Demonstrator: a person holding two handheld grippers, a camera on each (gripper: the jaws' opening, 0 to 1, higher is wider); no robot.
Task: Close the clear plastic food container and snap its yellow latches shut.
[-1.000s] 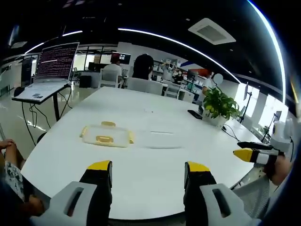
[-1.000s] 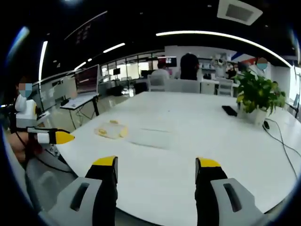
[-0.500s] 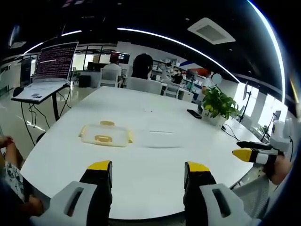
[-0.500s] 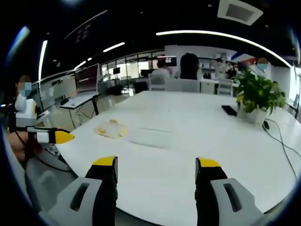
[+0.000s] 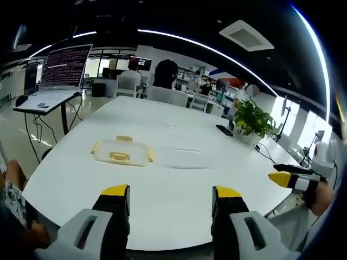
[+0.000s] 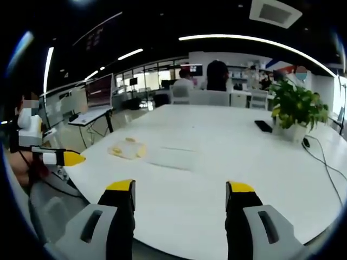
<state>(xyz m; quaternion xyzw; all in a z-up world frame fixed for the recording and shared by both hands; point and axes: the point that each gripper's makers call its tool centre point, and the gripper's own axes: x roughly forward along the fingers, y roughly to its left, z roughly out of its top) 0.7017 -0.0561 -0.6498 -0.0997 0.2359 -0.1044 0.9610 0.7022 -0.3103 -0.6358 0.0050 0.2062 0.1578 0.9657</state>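
Observation:
A clear plastic container lid with yellow latches (image 5: pixel 122 154) lies flat on the white table (image 5: pixel 162 189), left of centre. Beside it to the right sits a clear, nearly see-through container base (image 5: pixel 184 159). In the right gripper view the lid (image 6: pixel 128 149) and the clear base (image 6: pixel 174 158) lie far ahead. My left gripper (image 5: pixel 169 196) is open, held over the near table edge, well short of both. My right gripper (image 6: pixel 181 190) is open too, with nothing between its jaws. Each gripper's yellow tip shows at the other view's edge: the right gripper (image 5: pixel 287 178), the left gripper (image 6: pixel 62 158).
A potted plant (image 5: pixel 252 123) and a dark phone (image 5: pixel 224 131) stand at the far right of the table. A laptop on a stand (image 5: pixel 54 86) is off the table's left. Chairs and seated people (image 5: pixel 165 76) are at the far end.
The left gripper view has shifted slightly; the lid and base lie where they were. Both grippers stay open.

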